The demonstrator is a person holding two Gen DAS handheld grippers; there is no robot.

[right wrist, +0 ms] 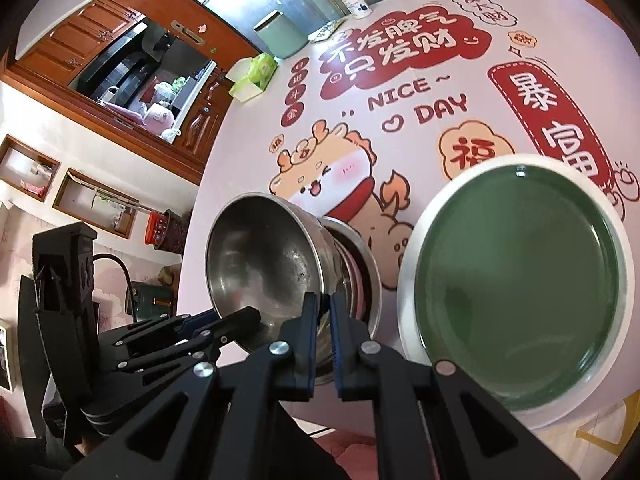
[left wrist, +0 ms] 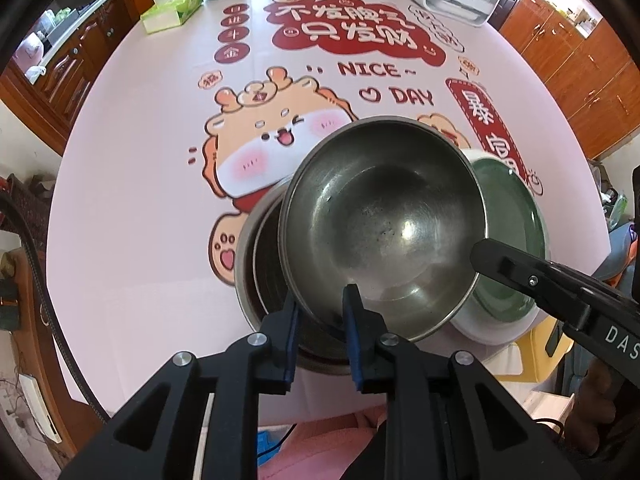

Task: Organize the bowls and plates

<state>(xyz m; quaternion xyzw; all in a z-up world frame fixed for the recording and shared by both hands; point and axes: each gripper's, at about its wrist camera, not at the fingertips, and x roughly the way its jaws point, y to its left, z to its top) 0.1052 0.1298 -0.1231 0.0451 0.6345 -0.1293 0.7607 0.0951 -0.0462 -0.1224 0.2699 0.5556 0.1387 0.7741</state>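
While both tongs, left tongs (left wrist: 320, 312) and right tongs (right wrist: 325, 316), pinch near rim of steel bowl (left wrist: 384, 216), nearly closed: bowl tilted over larger steel bowl (left wrist: 256, 280), beside green plate (right wrist: 520, 280). Thin, stiff, light, slippery; hold rim.

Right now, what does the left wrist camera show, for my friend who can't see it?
Both black grippers, left and right, pinch the rim of a tilted shiny steel bowl above another steel bowl. A green plate with a white rim sits beside them on a pink cartoon tablecloth.
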